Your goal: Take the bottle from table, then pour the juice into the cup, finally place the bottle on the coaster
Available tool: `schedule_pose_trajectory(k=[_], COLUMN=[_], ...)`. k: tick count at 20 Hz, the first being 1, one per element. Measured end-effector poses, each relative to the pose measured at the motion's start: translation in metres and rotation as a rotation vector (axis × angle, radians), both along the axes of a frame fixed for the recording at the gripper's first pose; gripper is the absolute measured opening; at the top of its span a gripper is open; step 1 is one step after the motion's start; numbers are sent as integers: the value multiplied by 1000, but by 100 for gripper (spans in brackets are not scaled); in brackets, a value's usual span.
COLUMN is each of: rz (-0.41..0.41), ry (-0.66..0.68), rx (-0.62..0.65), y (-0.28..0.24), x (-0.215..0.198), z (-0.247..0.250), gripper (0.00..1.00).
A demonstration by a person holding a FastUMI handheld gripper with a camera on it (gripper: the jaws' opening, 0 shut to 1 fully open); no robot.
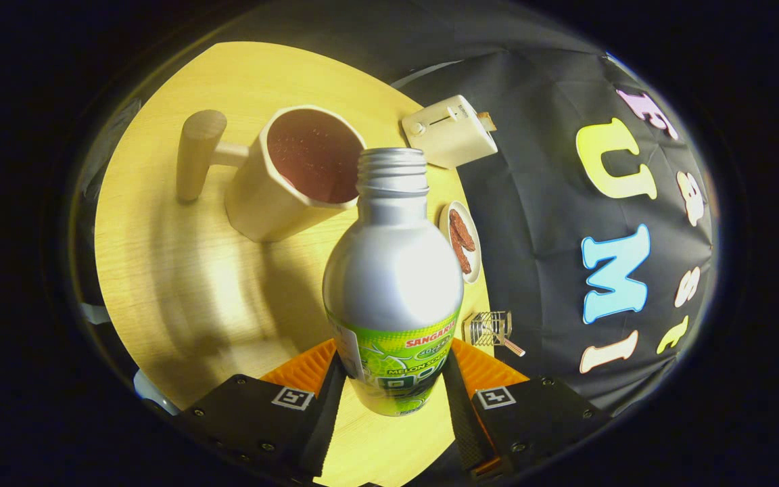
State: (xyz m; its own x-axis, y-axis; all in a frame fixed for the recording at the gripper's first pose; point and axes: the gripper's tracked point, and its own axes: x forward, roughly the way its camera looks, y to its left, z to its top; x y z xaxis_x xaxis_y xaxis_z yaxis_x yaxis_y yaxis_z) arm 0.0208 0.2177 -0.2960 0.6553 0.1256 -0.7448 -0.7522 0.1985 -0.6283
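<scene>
Dead centre of the frame, the gripper [393,379] is clamping both fingers on the bottle [393,284].
Its open neck is tilting toward the cup [295,172] sitting upper left on the wooden table [159,270]; toaster [449,130] and plate [462,240] are sitting at the right.

Bottle tipped toward the cup

My tool [393,379] clamps the uncapped bottle [393,270] from both sides, its mouth at the cup [295,176] rim above the tabletop [173,284].

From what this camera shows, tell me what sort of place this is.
Probably a staged breakfast table in a recording booth: a toaster, a plate of food and a wooden cup on a wooden table, black cloth wall behind.
</scene>
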Motion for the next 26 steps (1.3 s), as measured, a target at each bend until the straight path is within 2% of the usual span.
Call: schedule_pose_trajectory(k=[7,13,26], rz=[123,124,193], ry=[-17,-9,-7], rx=[-106,-195,-357], y=[15,8,-4], x=[0,10,23], z=[6,8,19], gripper=[73,73,72])
